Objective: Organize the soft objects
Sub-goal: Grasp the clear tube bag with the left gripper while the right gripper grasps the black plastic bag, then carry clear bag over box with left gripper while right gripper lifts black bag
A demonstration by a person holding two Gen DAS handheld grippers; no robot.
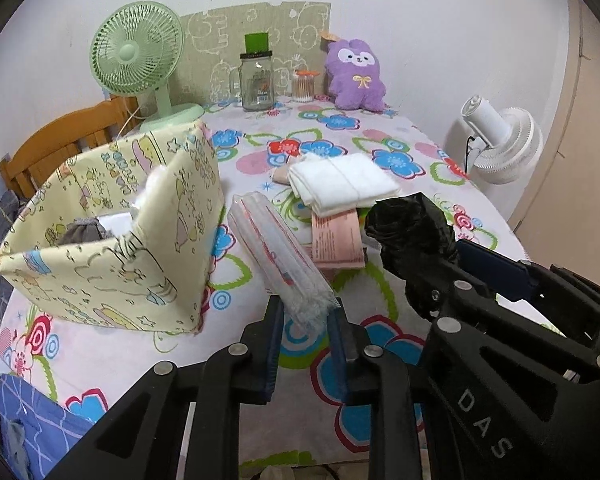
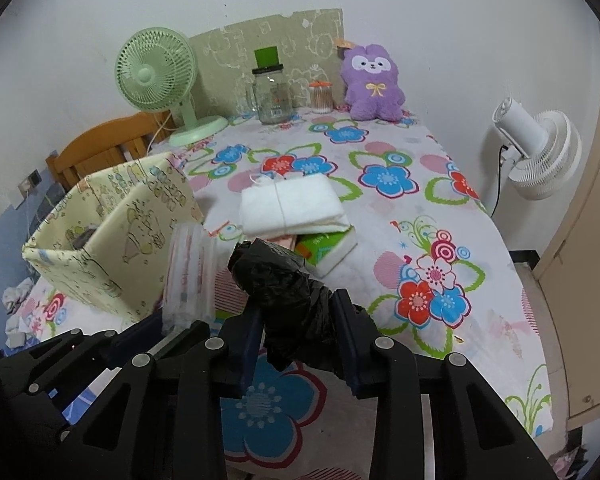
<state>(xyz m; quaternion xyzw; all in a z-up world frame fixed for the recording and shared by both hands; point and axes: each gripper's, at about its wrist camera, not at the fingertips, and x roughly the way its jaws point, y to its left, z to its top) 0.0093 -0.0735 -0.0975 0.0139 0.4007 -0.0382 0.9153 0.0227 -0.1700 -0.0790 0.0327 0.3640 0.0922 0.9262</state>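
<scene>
Your left gripper [image 1: 306,312] is clamped on the near end of a clear plastic packet [image 1: 278,258] with red print, raised above the bench [image 1: 380,136]. Your right gripper [image 2: 298,322] grips a crumpled black bag [image 2: 278,280], also off the cloth. Each wrist view catches the other gripper at its edge, so you can see both loads twice.

Only the left view looks into the yellow fabric box [image 1: 112,236], just left of that gripper: it holds something grey [image 1: 84,232] and something white, hard to name. The right view shows only the box's outside and rim.

Just beyond both grippers lies one stack: one folded white cloth [image 2: 292,204] on top. The left view shows a pink printed pack [image 1: 338,240] under it; the right view shows a green-and-white pack [image 2: 332,250] there.

Farther off, at the wall, stand one green fan [image 1: 136,52], one glass jar [image 1: 256,80], one small tub of cotton swabs [image 1: 303,87] and one purple plush toy [image 1: 356,76]. One white fan [image 2: 540,152] stands to the right, off the bench.
</scene>
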